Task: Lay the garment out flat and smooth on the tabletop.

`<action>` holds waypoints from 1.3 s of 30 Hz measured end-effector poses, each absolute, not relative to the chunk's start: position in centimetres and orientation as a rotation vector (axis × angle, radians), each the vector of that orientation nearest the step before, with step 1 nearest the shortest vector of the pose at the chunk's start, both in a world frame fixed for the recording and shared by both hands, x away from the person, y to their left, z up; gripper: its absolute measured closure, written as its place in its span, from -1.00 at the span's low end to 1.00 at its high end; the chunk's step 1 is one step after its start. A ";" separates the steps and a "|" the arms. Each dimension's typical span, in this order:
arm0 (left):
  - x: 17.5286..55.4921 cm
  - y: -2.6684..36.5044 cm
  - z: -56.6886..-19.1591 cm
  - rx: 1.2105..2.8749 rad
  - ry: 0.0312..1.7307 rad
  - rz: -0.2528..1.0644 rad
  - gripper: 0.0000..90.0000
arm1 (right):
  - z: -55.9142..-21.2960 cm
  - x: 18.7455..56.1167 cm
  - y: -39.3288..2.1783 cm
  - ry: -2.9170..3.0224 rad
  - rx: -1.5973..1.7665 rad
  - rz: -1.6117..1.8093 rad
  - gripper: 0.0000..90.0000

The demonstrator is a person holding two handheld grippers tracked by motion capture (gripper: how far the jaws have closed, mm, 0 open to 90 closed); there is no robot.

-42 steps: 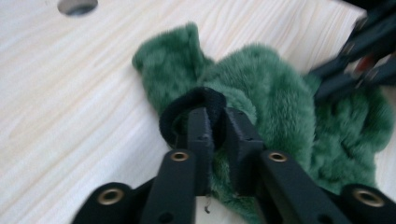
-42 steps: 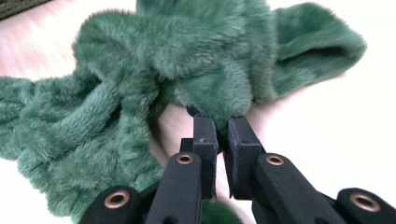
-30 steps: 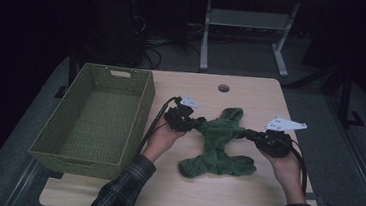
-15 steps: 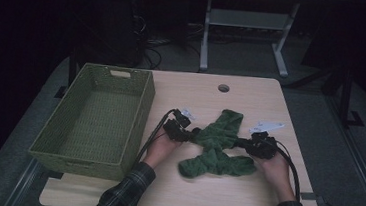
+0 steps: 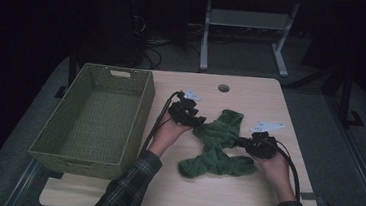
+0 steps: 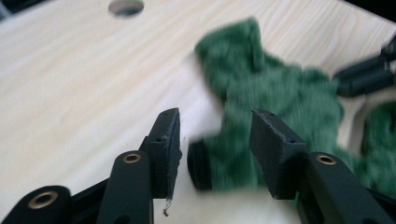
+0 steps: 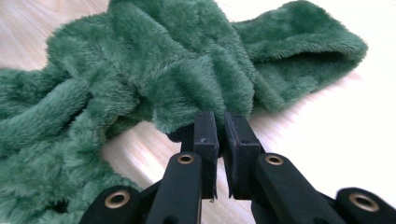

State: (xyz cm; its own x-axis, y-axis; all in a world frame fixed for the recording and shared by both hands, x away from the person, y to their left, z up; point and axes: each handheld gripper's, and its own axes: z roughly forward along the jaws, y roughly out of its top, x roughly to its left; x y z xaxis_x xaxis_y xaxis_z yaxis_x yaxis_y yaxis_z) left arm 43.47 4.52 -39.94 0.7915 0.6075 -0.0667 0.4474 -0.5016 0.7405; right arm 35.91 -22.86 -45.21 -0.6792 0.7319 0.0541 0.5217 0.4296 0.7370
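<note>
A fuzzy green cloth (image 5: 218, 136) lies bunched on the wooden table (image 5: 242, 203). At the cloth's left end is my left gripper (image 5: 200, 123). Its jaws have just been opening and stand apart in the left gripper view, my left gripper (image 6: 215, 140) having a dark-edged end of the cloth (image 6: 280, 93) loose between them. My right gripper (image 5: 242, 142) is at the cloth's right side. In the right gripper view, my right gripper (image 7: 220, 126) is shut on a fold of the cloth (image 7: 154, 60). The right gripper's jaws (image 6: 369, 77) also show beyond the cloth.
A green woven basket (image 5: 140, 114) stands on the left of the table, close to my left hand. A round cable hole (image 5: 224, 88) sits near the far edge. A metal stand (image 5: 207, 35) rises behind the table.
The left gripper's jaws have come apart and let the cloth's left end go, and that hand has shifted slightly up the view. The right hand sank a little with the cloth, then stayed still.
</note>
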 end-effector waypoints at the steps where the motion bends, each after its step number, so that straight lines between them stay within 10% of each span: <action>1: 44.0 3.9 -40.1 2.189 0.768 0.245 0.13 | -45.2 35.8 -22.8 2.413 1.088 1.094 0.87; 19: 46.6 -5.2 -44.4 2.349 0.646 0.148 0.33 | -45.2 35.9 -22.8 2.420 1.075 1.111 0.88; 24: 47.1 -4.7 -44.6 2.370 0.673 0.116 0.95 | -45.2 35.9 -22.8 2.423 1.070 1.111 0.89; 39: 49.2 1.8 -42.6 2.293 0.819 0.262 0.99 | -45.3 35.8 -23.2 2.425 1.095 1.095 0.90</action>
State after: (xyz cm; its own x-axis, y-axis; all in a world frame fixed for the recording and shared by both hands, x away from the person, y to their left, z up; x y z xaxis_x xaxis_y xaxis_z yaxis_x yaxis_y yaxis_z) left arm 49.15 1.82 -42.57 0.7819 0.6223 -0.0363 0.4857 -0.5716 0.6613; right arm 35.81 -23.16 -45.34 -0.6807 0.7297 0.0641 0.5306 0.4309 0.7299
